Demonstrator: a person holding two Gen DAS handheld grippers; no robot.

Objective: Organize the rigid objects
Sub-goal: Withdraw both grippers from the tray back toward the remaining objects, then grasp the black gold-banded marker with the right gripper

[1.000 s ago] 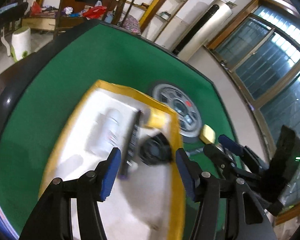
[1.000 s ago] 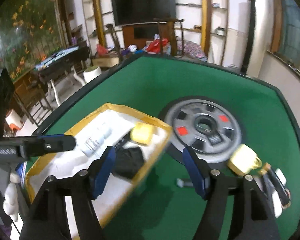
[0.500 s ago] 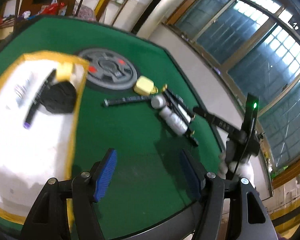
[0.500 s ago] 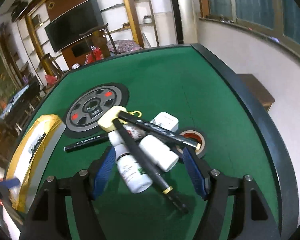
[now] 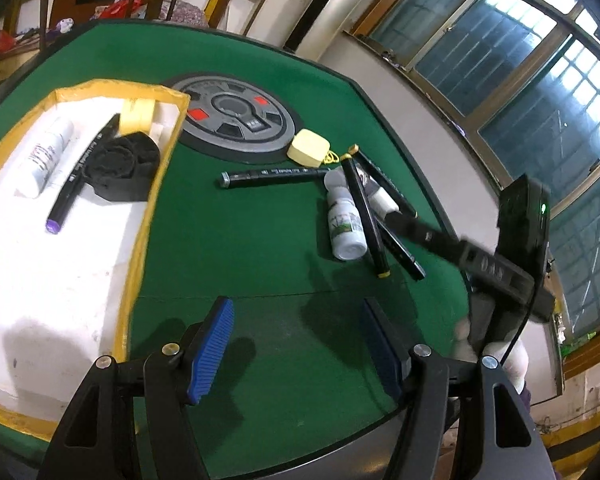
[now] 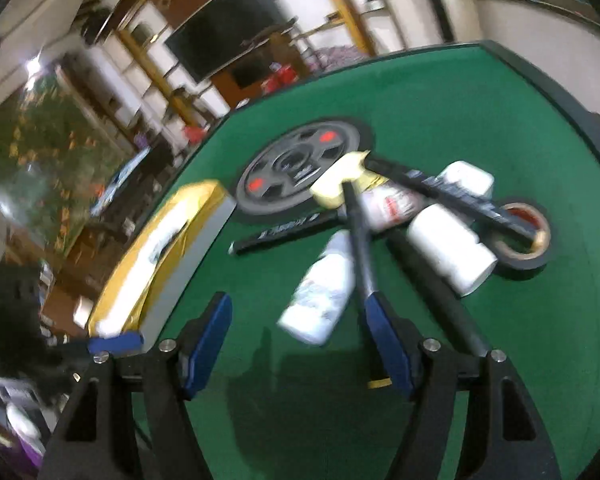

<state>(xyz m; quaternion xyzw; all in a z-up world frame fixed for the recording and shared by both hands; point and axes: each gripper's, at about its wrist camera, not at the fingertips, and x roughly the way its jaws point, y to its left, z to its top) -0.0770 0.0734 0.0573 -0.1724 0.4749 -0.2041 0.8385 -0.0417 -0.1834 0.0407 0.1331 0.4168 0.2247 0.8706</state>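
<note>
1. left gripper (image 5: 296,344) hangs over bare green felt, fingers spread wide, nothing between them.
2. right gripper (image 6: 300,344) is wide open too, empty, low over the pile on the table (image 6: 440,92).
3. a white bottle (image 6: 320,292) lies just ahead between its fingers, a black pen (image 6: 360,240) slanting across it.
4. tape roll (image 6: 520,240) sits at the far right of the heap.
5. the yellow-edged tray (image 5: 144,216) on the left holds a bottle, a marker (image 5: 76,176) and a black lump.

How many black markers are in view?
5 markers: one in the tray, one alone on the felt, three crossed together; others may hide beneath.
</note>
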